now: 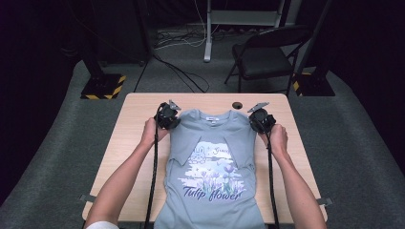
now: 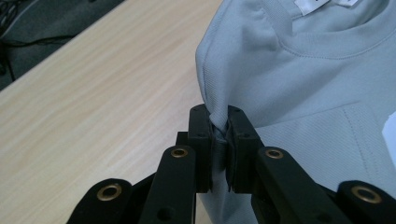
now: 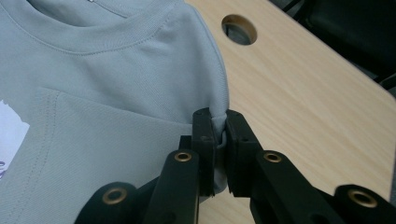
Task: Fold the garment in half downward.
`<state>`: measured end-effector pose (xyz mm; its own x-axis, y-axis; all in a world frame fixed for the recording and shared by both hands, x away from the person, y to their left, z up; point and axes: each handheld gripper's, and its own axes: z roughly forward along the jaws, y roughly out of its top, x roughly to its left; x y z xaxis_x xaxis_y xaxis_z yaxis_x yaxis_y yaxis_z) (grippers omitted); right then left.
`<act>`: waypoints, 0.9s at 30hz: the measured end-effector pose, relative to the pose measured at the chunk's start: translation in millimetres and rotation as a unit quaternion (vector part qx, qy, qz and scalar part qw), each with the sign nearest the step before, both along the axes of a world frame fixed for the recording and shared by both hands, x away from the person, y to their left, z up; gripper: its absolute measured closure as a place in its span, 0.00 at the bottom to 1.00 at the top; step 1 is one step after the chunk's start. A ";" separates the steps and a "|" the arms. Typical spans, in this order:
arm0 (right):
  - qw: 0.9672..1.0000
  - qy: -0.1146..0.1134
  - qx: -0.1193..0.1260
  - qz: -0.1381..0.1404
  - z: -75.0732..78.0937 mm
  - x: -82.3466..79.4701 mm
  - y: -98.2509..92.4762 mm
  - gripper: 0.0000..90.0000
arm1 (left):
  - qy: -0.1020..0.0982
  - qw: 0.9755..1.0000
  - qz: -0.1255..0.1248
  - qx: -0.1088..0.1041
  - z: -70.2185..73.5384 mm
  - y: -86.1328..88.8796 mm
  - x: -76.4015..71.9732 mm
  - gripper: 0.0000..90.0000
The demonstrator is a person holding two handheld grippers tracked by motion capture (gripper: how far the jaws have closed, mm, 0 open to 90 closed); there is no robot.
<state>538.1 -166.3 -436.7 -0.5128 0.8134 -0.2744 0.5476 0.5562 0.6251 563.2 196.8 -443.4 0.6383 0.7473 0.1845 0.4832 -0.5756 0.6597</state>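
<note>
Holding the grey T-shirt (image 1: 212,167) by its two shoulders, I have it lying face up along the middle of the worktop (image 1: 138,107), collar at the far side and hem hanging over the near edge toward me. Its long axis runs from me to the far edge, and both sleeves are already folded in over the chest, above the print of tulips and a rabbit. My left gripper (image 1: 168,116) is clamped on the left shoulder fold, and in the left gripper view the thin knit cloth is bunched between the two black jaws of the left gripper (image 2: 219,135). My right gripper (image 1: 261,119) is clamped the same way on the right shoulder, with a small pinch of cloth in the right gripper (image 3: 219,133). Each hand is at its own corner, so neither is nearer. I judge the next move is to bring the collar end toward me, over the print. The cloth is soft and limp with a ribbed collar; the worktop is smooth pale wood with a round cable hole (image 3: 239,29) just beyond the right shoulder
</note>
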 end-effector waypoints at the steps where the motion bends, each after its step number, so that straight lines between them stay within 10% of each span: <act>1: 1.000 -0.006 0.001 -0.001 1.9 -1.0 -0.6 0.94 | -0.004 1.000 0.002 -0.004 2.9 0.4 0.2 0.91; 16: 0.993 -0.119 0.017 -0.018 41.7 -17.2 -2.3 0.94 | -0.085 0.995 0.020 -0.053 47.6 8.0 -6.1 0.91; 27: 0.988 -0.137 0.055 0.037 63.7 -78.5 -9.1 0.94 | -0.094 0.990 -0.030 -0.102 66.9 29.3 -60.5 0.91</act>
<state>459.7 -175.3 -373.0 -0.4915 0.8091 -0.3222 0.3101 0.5083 0.8034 502.7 226.1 -376.5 0.6514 0.7431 0.1535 0.3097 -0.4450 0.8403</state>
